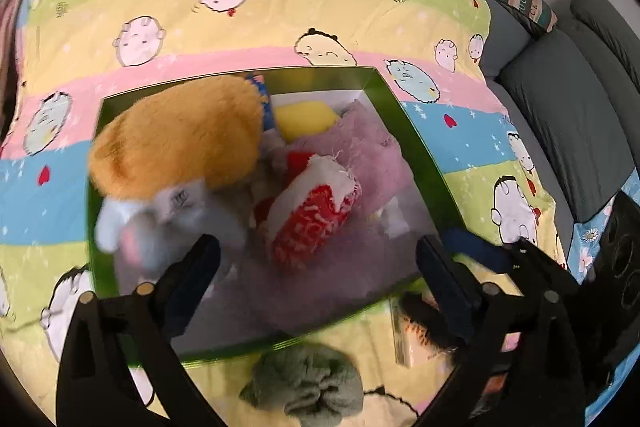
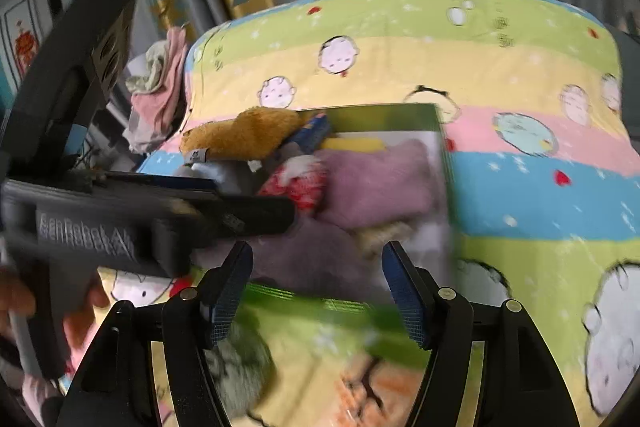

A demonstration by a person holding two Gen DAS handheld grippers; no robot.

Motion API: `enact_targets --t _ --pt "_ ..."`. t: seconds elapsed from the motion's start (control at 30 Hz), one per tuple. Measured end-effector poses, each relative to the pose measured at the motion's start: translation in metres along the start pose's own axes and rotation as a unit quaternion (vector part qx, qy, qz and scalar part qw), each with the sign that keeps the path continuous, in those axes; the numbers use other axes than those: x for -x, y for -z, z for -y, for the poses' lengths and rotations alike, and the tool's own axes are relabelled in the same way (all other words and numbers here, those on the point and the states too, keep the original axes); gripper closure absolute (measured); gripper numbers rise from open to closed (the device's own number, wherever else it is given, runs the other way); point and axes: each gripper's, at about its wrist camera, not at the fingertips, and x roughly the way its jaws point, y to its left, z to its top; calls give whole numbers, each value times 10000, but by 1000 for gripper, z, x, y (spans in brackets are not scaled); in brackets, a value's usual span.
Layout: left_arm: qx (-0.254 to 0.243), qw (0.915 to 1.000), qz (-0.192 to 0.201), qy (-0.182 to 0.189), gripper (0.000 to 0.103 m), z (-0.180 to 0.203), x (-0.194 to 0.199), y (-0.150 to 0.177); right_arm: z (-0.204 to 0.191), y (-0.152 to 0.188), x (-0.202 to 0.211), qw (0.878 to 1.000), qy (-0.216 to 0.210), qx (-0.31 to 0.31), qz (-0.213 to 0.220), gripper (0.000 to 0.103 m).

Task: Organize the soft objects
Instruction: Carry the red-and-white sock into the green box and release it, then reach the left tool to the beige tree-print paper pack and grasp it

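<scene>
Soft, even indoor light fills both fisheye views, with no hard shadows and no glare. Dark vignette rings the corners, and the quilt [image 1: 280, 7] bows outward toward the rim. In the left wrist view the plush [image 1: 176, 143] at 9 o'clock smears with motion blur; the curtain at 12 stays soft. The right wrist view is blurrier overall, worst on the box [image 2: 320, 301] edge at 6 o'clock.
</scene>
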Motion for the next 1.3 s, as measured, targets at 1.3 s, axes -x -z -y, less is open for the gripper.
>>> enact_targets --t 1.3 --pt "186 9929 -664 971 40 75 -60 83 38 98 11 9959 -601 -345 -578 34"
